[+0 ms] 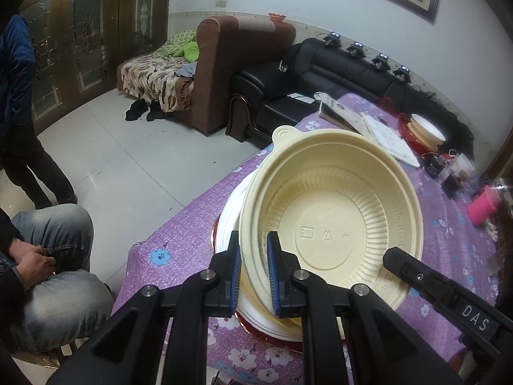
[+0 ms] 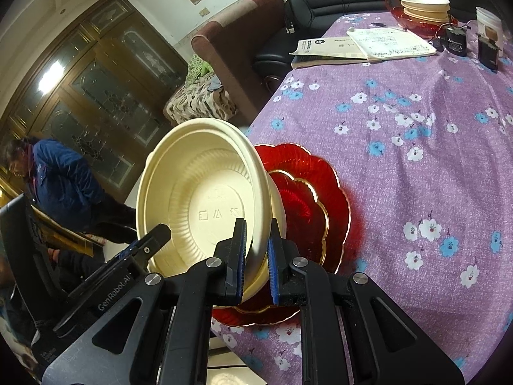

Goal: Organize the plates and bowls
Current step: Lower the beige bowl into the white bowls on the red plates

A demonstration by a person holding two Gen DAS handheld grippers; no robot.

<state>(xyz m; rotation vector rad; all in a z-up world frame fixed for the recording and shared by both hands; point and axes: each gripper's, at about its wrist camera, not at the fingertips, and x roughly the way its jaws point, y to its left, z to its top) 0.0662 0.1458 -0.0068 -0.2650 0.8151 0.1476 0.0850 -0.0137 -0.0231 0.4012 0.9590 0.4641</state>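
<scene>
Left wrist view: the left claw (image 1: 254, 276) is clamped on the near rim of a cream bowl (image 1: 330, 215), one blue pad inside the wall and one outside. The bowl tilts, its open side facing the camera, and it sits over a white plate (image 1: 229, 221) whose edge shows at the bowl's left. A thin red rim (image 1: 275, 340) shows below them. The right claw's tip (image 1: 394, 256) reaches in over the bowl's right rim. All this lies close to the near-left edge of the surface (image 1: 179, 237), covered in a purple flowered cloth, with bare tiled floor (image 1: 128, 166) beyond that edge.

Right wrist view: the right claw (image 2: 257, 256) grips the rim of the same cream bowl (image 2: 205, 205) and holds it tilted above two red scalloped plates (image 2: 307, 199), the smaller one lying on the larger. The left claw's tip (image 2: 157, 234) touches the bowl's lower left rim. To the right the cloth lies open. At the far end of the surface stand papers (image 2: 368, 45) and another stack of cream bowls (image 2: 423, 6) in a red dish.
</scene>
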